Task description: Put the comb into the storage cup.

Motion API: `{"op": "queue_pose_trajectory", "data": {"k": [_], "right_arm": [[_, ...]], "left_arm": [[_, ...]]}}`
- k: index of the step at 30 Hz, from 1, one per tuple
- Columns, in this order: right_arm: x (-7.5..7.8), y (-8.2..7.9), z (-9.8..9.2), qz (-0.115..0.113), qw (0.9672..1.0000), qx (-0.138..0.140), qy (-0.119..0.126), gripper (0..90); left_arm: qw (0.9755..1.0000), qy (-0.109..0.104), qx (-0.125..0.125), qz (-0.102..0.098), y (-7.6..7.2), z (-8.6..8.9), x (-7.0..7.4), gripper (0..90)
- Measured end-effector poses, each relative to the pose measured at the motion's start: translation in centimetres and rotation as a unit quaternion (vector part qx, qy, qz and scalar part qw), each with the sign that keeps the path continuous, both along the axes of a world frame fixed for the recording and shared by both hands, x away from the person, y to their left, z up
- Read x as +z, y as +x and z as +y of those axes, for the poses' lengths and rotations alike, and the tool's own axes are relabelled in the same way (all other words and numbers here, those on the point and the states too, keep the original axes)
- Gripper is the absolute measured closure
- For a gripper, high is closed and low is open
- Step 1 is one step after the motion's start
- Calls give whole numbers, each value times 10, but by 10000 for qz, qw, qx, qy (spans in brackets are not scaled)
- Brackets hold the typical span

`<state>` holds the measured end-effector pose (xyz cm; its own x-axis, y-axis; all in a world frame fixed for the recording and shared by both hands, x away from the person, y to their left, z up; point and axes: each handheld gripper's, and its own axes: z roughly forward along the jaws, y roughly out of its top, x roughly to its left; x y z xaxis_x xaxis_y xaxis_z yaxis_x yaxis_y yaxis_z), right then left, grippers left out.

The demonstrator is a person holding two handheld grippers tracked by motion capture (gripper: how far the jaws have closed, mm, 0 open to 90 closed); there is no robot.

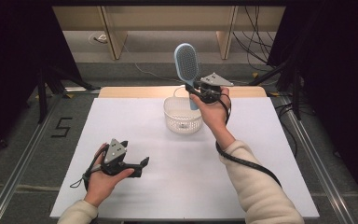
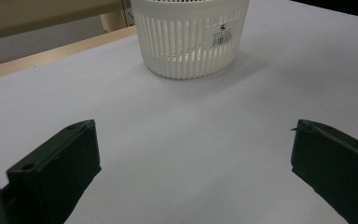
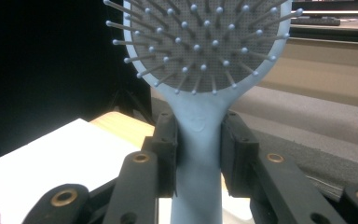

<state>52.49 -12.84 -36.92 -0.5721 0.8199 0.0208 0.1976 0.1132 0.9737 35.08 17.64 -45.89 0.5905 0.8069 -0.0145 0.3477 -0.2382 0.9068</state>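
The right gripper is clamped on the handle of a blue hairbrush, holding it upright above the far edge of the white basket, bristles toward the camera (in the right gripper view both jaws press the handle just below the brush head). The left gripper rests low over the white table, near the front, well apart from the basket, its jaws wide apart with nothing between them.
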Motion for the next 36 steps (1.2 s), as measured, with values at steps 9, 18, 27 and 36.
{"op": "queue_pose_trajectory", "data": {"k": [9, 18, 27, 36], "right_arm": [[-2, 1, 1, 8, 10000, 5, -11, 707], [-4, 1, 1, 28, 10000, 13, -31, 706], [-5, 2, 2, 33, 10000, 23, -31, 706], [-7, 2, 4, 45, 10000, 39, -45, 706]], "left_arm": [[10000, 1, -1, 4, 0, 0, 0, 6], [10000, 7, -6, 3, 0, 0, 0, 5], [10000, 3, -4, 2, 0, 0, 0, 5], [10000, 2, -6, 1, 0, 0, 0, 5]]}}
